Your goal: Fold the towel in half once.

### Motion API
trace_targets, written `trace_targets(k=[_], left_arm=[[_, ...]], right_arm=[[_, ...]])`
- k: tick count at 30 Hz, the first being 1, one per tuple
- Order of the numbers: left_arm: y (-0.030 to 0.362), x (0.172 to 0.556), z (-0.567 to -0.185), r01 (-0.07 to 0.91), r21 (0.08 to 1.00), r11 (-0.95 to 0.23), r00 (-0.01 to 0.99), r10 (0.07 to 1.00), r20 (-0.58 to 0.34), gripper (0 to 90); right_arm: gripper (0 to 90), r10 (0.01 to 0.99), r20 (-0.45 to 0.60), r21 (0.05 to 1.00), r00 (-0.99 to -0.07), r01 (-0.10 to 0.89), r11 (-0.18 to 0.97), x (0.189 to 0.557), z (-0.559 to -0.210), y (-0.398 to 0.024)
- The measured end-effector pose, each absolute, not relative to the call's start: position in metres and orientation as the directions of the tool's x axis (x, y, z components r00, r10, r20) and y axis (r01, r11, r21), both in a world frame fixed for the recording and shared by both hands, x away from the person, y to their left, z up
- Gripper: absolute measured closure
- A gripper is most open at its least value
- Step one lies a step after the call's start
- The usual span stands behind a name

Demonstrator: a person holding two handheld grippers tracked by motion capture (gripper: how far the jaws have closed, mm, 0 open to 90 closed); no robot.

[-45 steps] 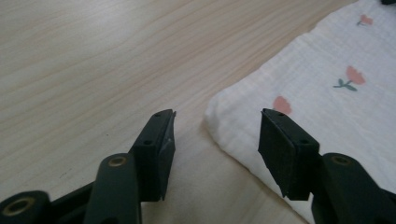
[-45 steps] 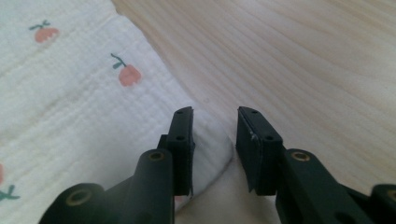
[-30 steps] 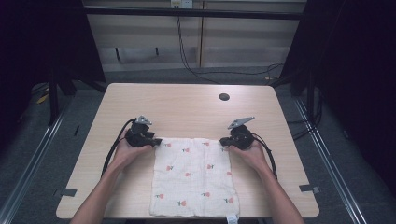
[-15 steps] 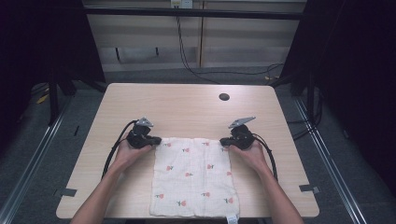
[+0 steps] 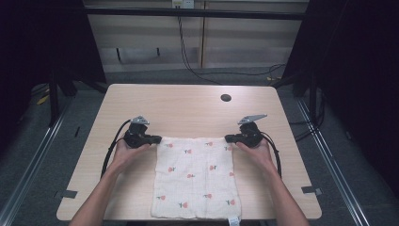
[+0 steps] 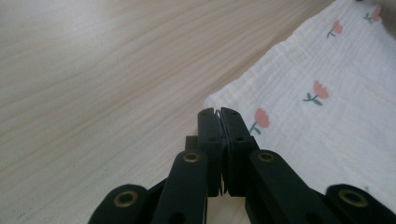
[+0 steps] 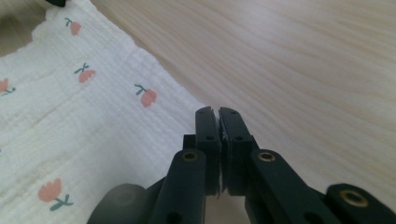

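Table (image 5: 188,108) evenly lit from above, surroundings dark; close views soft, foreground blurred; no glare.

Light wooden table (image 5: 188,108), grey floor (image 5: 42,155), dark surroundings

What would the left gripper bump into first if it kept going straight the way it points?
Probably the right gripper. The left gripper points across the cloth's far edge toward it, though depth is hard to judge.
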State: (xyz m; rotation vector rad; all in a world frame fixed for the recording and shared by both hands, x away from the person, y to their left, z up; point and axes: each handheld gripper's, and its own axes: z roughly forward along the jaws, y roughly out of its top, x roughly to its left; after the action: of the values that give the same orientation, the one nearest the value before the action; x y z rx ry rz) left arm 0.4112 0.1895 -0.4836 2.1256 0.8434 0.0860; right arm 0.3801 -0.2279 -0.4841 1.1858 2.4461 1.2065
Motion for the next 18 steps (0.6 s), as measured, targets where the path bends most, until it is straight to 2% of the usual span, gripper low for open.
trace_targets(k=[18], left_arm=[[0.200,0.404,-0.448,0.463,0.821,-0.332,0.782,0.589,-0.203,88.1]], right_arm=[[87.6,0.718,0.175,0.810,-0.674,0.513,0.284,0.375,-0.457,-0.237]])
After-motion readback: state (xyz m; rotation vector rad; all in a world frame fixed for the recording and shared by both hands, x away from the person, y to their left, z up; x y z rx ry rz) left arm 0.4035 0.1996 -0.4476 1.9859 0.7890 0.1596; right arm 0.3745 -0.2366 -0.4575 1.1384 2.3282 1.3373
